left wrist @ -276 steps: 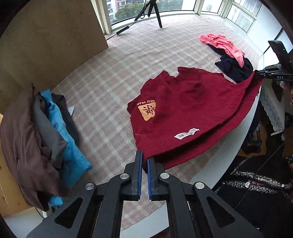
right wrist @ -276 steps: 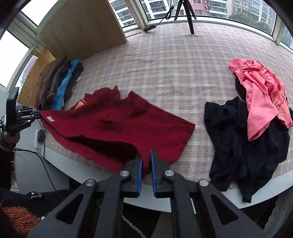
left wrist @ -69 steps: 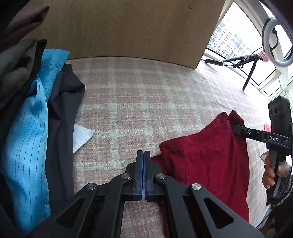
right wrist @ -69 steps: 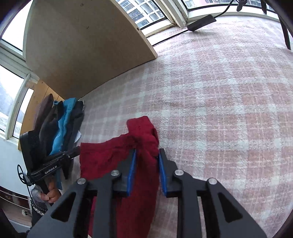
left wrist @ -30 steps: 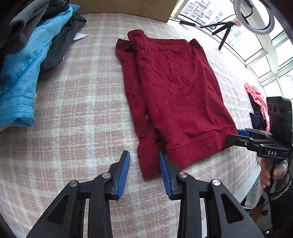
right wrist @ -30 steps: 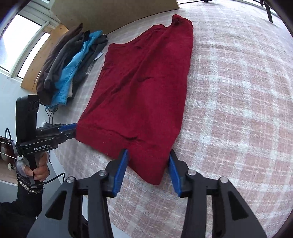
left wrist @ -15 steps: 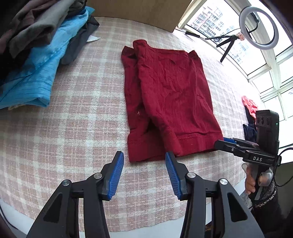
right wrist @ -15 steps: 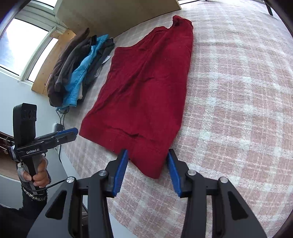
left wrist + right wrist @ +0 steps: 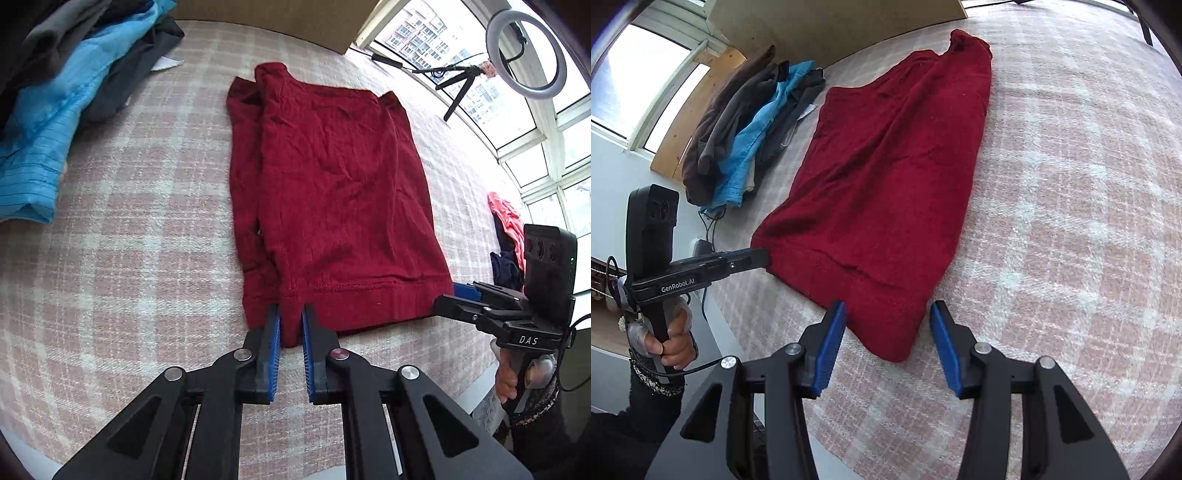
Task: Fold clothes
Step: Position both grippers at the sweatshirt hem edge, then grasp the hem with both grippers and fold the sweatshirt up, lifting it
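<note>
A dark red sweater lies folded lengthwise on the plaid table cover, hem toward me; it also shows in the right wrist view. My left gripper has its jaws narrowed around the hem's near left corner, with a small gap still between the blue pads. My right gripper is open wide, its blue pads on either side of the hem's right corner. The right gripper also shows in the left wrist view, at the hem's right end.
A pile of brown, grey and blue clothes lies at the far left, also in the right wrist view. Pink and dark clothes lie at the far right. A ring light on a tripod stands by the windows. The table edge is just below both grippers.
My left gripper moved forward onto the hem's left corner and its jaws narrowed around it. My right gripper stayed open at the hem's right corner. The sweater lies as before.
</note>
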The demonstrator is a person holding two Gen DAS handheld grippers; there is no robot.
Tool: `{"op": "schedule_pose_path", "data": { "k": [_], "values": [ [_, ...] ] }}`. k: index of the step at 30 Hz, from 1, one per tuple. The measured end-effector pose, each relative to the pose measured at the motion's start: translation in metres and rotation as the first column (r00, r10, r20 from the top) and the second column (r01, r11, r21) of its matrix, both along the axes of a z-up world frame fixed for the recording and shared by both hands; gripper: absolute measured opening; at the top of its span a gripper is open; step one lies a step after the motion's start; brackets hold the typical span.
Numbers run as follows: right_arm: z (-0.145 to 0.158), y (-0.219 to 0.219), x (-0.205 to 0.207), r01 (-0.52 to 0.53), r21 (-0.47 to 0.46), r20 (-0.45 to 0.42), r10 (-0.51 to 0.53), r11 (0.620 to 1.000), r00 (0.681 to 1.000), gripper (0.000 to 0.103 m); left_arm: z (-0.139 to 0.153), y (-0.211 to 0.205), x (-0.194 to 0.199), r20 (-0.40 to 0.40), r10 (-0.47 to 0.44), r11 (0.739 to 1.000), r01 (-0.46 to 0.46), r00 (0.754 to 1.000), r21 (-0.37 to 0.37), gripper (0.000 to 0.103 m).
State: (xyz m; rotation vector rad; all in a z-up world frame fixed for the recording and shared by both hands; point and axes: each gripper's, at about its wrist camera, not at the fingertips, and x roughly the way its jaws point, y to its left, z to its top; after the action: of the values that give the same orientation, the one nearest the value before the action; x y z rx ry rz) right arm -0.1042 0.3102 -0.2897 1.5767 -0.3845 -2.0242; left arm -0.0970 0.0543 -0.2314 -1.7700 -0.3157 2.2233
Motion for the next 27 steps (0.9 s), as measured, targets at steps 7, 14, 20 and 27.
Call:
{"op": "schedule_pose_path", "data": {
  "k": [7, 14, 20, 27],
  "values": [
    [-0.001, -0.004, 0.002, -0.011, 0.019, -0.014, 0.011, 1.0, 1.0, 0.049, -0.003, 0.007, 0.0, -0.032, -0.003, 0.997, 0.001, 0.999, -0.08, 0.049],
    [-0.002, -0.018, 0.013, -0.055, 0.048, -0.127, 0.06, 0.997, 0.99, 0.033, 0.004, 0.012, -0.001, -0.076, -0.007, 0.991, -0.003, 0.997, -0.131, 0.046],
    [0.008, 0.011, 0.004, 0.012, -0.116, -0.08, -0.021, 0.993, 0.997, 0.011, 0.068, 0.0, -0.003, -0.189, 0.007, 1.0, -0.007, 0.982, 0.003, 0.012],
    [0.121, 0.031, -0.009, 0.007, -0.325, -0.225, -0.085, 0.946, 0.971, 0.009, 0.142, -0.013, -0.005, -0.315, 0.043, 0.987, 0.008, 0.948, 0.159, 0.012]
  ]
}}
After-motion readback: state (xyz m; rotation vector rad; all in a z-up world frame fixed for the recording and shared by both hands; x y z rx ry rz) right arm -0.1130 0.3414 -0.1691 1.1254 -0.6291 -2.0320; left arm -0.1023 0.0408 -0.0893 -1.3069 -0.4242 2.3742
